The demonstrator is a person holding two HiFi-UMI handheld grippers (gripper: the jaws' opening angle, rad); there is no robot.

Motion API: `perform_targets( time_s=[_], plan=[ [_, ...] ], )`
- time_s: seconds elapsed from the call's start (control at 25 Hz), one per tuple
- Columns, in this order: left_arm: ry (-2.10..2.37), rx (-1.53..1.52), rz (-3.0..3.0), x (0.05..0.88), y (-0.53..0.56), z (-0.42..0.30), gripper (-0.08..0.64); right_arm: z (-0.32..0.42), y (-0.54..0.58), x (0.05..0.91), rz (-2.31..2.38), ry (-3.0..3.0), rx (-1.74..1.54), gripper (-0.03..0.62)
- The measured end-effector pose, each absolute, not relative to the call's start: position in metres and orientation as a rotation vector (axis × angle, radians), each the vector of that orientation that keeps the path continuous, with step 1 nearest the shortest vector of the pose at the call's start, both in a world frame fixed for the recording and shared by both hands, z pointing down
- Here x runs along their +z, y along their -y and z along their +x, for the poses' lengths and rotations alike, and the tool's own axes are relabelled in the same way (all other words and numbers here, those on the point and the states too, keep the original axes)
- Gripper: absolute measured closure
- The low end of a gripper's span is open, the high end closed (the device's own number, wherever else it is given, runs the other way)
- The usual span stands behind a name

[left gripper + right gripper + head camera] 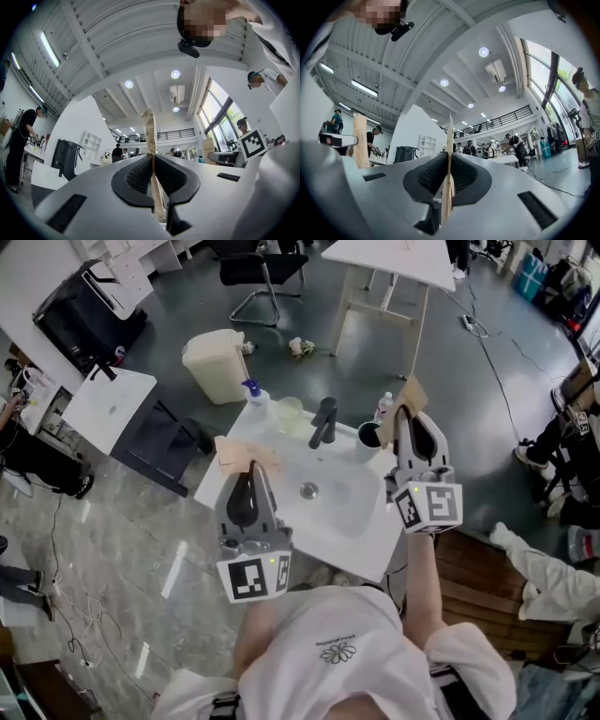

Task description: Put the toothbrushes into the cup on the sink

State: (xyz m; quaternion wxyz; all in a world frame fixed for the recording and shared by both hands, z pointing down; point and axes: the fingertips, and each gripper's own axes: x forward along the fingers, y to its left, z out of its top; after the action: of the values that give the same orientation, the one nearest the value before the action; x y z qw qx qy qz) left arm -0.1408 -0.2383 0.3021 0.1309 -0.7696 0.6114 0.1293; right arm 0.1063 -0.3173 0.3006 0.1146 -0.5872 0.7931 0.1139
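My left gripper (pixel 251 471) is shut on a flat tan cardboard packet (pixel 246 454), held above the left part of the white sink (pixel 370 538). In the left gripper view the packet (pixel 151 136) stands edge-on between the closed jaws. My right gripper (pixel 410 420) is shut on a second tan packet (pixel 411 396), up over the sink's right back corner, just right of the cup (pixel 367 441). That packet (pixel 449 154) also shows edge-on in the right gripper view. Both grippers point upward at the ceiling. I see no bare toothbrush.
A black faucet (pixel 323 421) stands at the sink's back, with a soap pump bottle (pixel 255 397) to its left and a small bottle (pixel 383 405) behind the cup. A beige bin (pixel 217 362) sits on the floor beyond. People stand around the room.
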Motion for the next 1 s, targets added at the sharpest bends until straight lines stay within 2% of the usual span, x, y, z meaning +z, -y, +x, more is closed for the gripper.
perform_targets(
  time_s=[0.48,1.0],
  plan=[
    [-1.813,0.342,-2.203,0.302,0.236,-0.156,0.531,0.119,0.400,0.397,-1.873,-2.391,0.122,0.571],
    [-1.761,0.257,-2.265,0.315,0.235,-0.137,0.531,0.114,0.390,0.464,-1.903,-2.483,-0.031,0.571]
  ],
)
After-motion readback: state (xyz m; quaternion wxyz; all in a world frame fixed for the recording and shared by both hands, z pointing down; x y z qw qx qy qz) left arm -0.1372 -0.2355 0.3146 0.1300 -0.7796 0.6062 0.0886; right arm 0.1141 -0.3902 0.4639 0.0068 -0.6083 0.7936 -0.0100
